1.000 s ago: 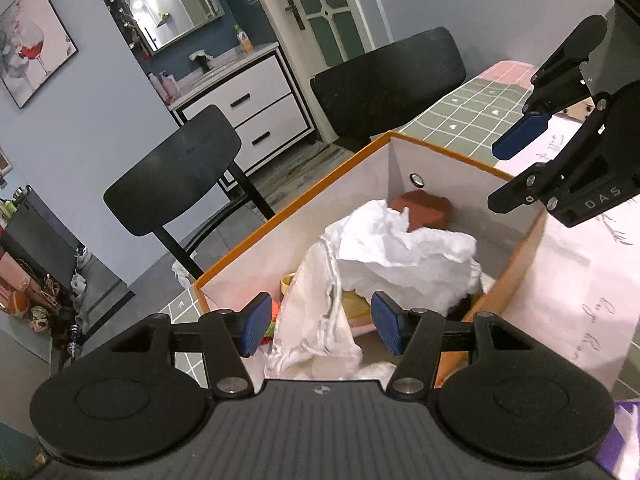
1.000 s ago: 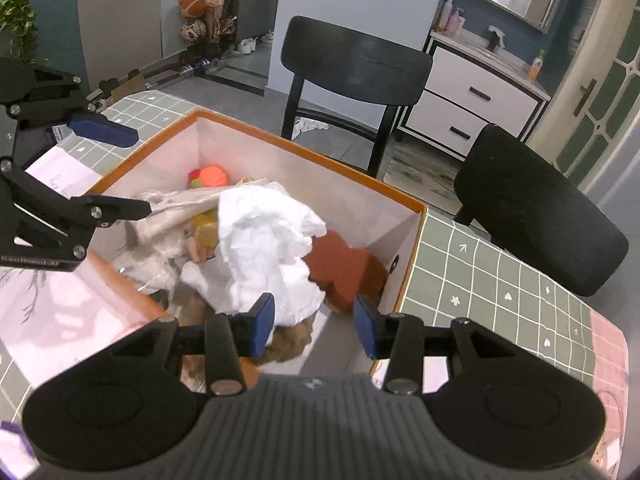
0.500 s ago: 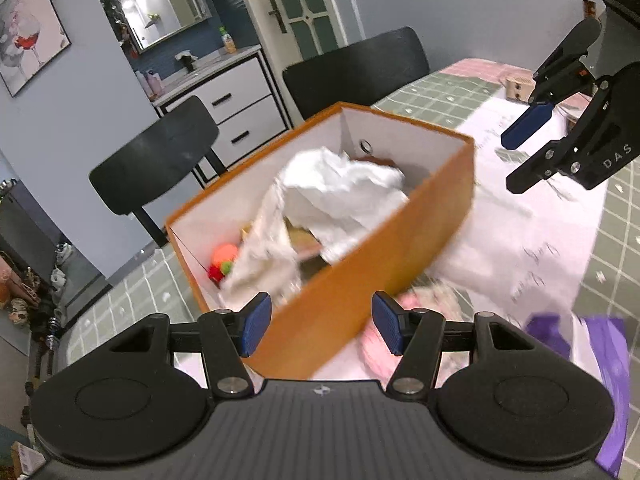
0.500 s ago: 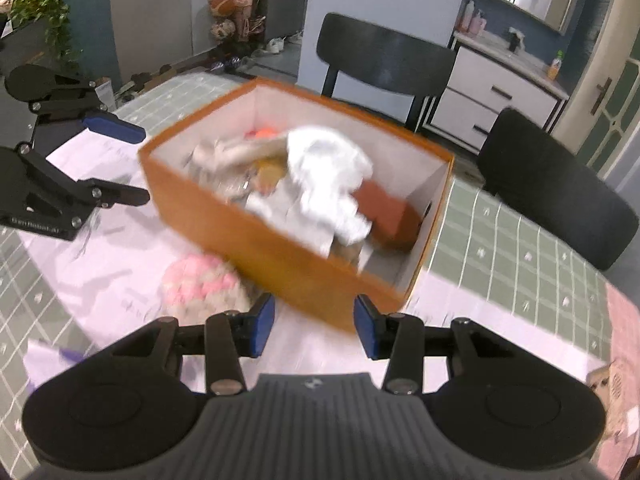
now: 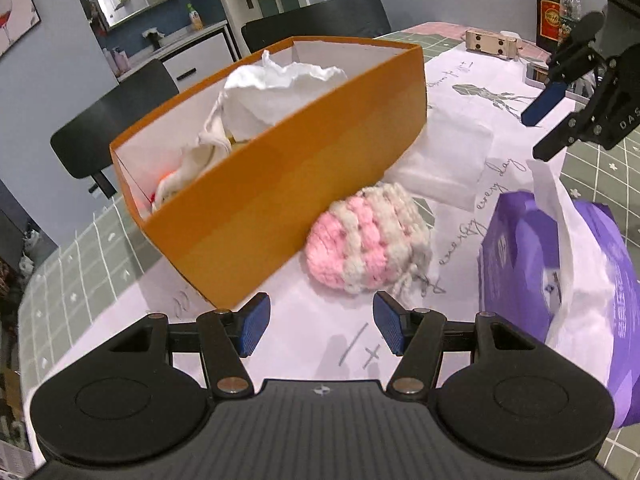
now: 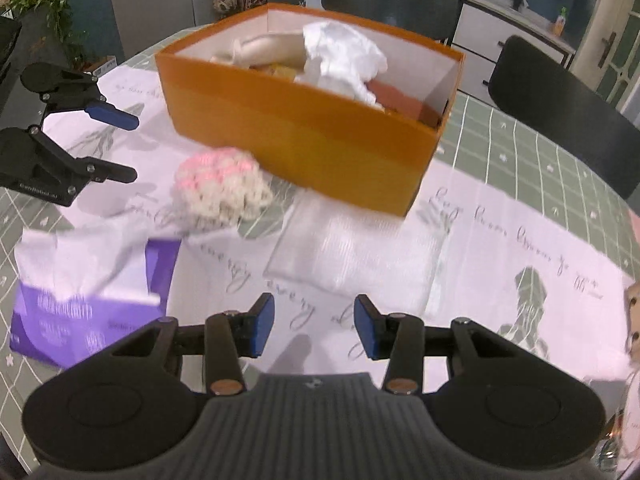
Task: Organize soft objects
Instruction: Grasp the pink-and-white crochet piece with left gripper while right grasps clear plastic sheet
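Your left gripper [image 5: 319, 327] has its blue pads spread with nothing between them, and your right gripper [image 6: 314, 329] stands part-open and empty too. The pink-and-cream knitted ball [image 5: 366, 240] lies at the centre of the left wrist view, on the white cloth [image 5: 460, 92], touching the near wall of the orange box [image 5: 280, 184]. It looks light, squashy and loose-looped, so take it across its fat middle rather than by the dangling yarn ends, which would likely stretch or slip.

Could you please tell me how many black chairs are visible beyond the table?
2: one chair behind the orange box, another chair at the table's far right corner. More may be out of view.
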The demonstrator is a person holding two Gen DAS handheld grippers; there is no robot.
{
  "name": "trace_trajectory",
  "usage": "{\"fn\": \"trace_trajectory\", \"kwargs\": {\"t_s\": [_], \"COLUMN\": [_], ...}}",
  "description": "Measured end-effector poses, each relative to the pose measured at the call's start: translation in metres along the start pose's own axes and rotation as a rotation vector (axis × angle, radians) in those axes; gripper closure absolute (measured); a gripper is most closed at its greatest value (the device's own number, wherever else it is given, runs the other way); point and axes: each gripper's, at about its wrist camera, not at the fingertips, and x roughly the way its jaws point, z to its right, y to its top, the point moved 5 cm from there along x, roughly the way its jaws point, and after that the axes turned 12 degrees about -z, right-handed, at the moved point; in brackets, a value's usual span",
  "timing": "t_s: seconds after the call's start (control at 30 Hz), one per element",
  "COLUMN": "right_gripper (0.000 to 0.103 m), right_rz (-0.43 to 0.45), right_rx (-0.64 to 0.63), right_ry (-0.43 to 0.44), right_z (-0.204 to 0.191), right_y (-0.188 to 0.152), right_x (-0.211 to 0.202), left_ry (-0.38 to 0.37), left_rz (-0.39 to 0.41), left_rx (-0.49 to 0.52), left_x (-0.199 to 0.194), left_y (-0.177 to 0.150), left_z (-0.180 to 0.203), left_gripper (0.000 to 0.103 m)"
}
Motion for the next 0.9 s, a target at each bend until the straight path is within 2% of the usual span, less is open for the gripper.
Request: {"fn": "trace_trajectory", "kwargs": {"t_s": [0.17,0.33,0.37,0.43,0.53,0.67,0.73,0.83,0.9], "right_gripper": [0.058,0.054,0.052,0.035,0.021,0.017,0.012,0.006,0.005], "right_rz": [0.0,0.014,0.018,0.031,0.04,0.051,0.059,0.066,0.066], "right_rx": [0.012,0.048,0.054,0.071,0.085,0.102,0.117,0.142,0.155], "right_ry": [0.006,0.005,0.005,0.004,-0.007,-0.008,-0.005,0.005,0.008], "right_z": [-0.001,0.007,0.009,0.013,0.016,0.02,0.023,0.026,0.027], "right_y": [-0.009,-0.008,-0.007,-0.005,-0.002,0.003,0.005,0.009,0.011], "right_x": [0.01,0.015,0.015,0.016,0.02,0.025,0.028,0.036,0.041], "left_ry": [-0.016,-0.041,-0.046,-0.058,-0.07,-0.088,-0.107,-0.133,-0.154], "left_rz": [0.014,0.044,0.05,0.055,0.052,0.051,0.057,0.057,0.054], "left_rx": [0.0,0.008,0.013,0.02,0.027,0.019,-0.001,-0.035,-0.054], "left_x": [0.001,0.002,0.004,0.007,0.015,0.024,0.028,0.035,0.039], "left_y": [0.001,0.015,0.018,0.024,0.033,0.043,0.048,0.052,0.055], "left_z": [0.005,0.014,0.017,0.022,0.028,0.033,0.034,0.033,0.033], "left_gripper": [0.033,0.028,0.027,0.026,0.025,0.022,0.017,0.017,0.017]}}
